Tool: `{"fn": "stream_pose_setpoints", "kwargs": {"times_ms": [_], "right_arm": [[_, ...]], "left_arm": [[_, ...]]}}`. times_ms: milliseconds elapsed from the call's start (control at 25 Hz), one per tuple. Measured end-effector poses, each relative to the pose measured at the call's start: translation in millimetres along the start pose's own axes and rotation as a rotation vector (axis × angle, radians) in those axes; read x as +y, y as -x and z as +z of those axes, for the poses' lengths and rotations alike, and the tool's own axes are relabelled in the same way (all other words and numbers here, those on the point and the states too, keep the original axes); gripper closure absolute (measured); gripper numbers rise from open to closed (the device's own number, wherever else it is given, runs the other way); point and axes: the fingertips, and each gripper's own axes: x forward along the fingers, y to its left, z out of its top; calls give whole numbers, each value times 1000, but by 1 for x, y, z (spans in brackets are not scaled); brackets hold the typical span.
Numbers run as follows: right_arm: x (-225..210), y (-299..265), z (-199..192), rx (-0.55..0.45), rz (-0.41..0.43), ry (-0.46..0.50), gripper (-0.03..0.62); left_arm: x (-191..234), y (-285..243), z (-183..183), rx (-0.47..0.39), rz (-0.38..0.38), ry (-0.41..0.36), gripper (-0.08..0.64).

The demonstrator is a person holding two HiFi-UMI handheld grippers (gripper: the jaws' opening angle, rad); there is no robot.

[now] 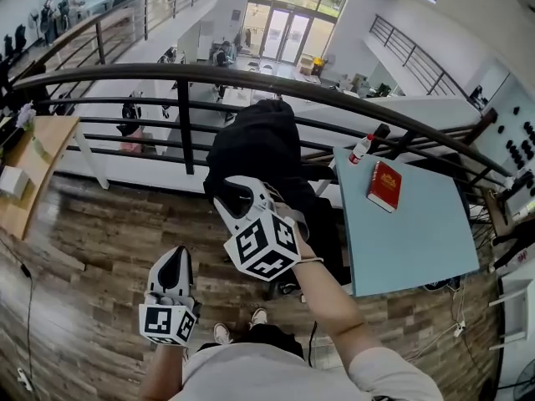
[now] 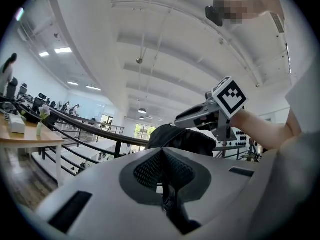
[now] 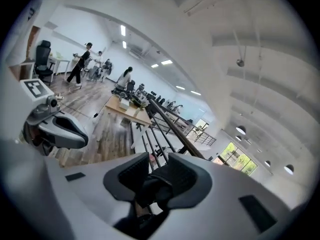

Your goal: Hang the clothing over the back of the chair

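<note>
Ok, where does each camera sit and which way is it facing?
Head view: on the person's head, looking steeply down at the black clothing; forearms, left gripper and right gripper show.
Left gripper view: on the left gripper, facing the clothing; its shut jaws and the right gripper show.
Right gripper view: on the right gripper, facing along the railing; its jaws grip the clothing.
Shared: all three show the clothing.

You're on the mezzanine of a large open-plan office. A dark railing [image 1: 251,78] runs before you, and beyond it lie a lower floor [image 1: 288,65] and glass doors [image 1: 282,33]. Around you are a wood floor [image 1: 100,249], a blue worktop [image 1: 410,241] with a red book [image 1: 384,185], a wooden desk [image 1: 42,153], an office chair [image 3: 44,54] and people [image 3: 80,68] farther off.
</note>
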Motion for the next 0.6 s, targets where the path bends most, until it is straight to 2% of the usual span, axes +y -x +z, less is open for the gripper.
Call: {"fn": "stream_pose_setpoints", "kwargs": {"times_ms": [120, 160, 400, 600], "right_arm": [[-25, 25, -9, -56, -89, -103, 558], [-31, 32, -13, -70, -106, -132, 570], [-55, 58, -52, -103, -159, -283, 575], [-88, 92, -87, -140, -240, -396, 575]], "left_arm": [[-3, -7, 1, 4, -6, -6, 538], [-4, -10, 2, 3, -10, -9, 538], [-19, -31, 9, -5, -39, -28, 538], [-29, -47, 19, -22, -47, -51, 538]]}}
